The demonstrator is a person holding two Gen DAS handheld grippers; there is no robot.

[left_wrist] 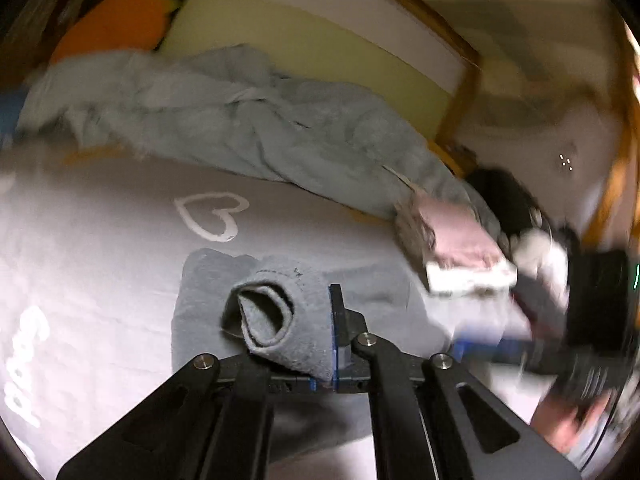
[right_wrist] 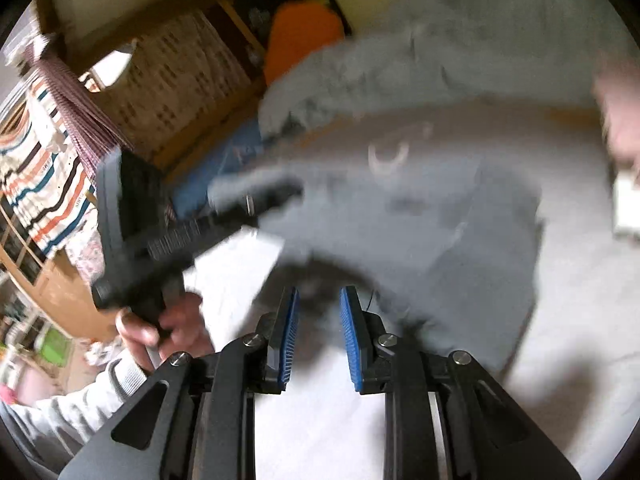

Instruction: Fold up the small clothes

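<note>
Open sheet (left_wrist: 100, 240) lies free to the left of the grey cloth (left_wrist: 384, 292). A crumpled blanket (left_wrist: 240, 120) bars the far edge; a stack of folded clothes (left_wrist: 460, 256) blocks the right. Beyond the blanket stands a wooden bed frame (left_wrist: 460, 92).

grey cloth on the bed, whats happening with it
A person is folding a small grey cloth on a bed sheet, with a gripper in each hand. The left gripper is shut on an edge of the cloth, which curls up off the sheet. The right gripper has its jaws apart, and nothing shows clamped between them. A folded pink item and a rumpled grey blanket lie behind.
</note>
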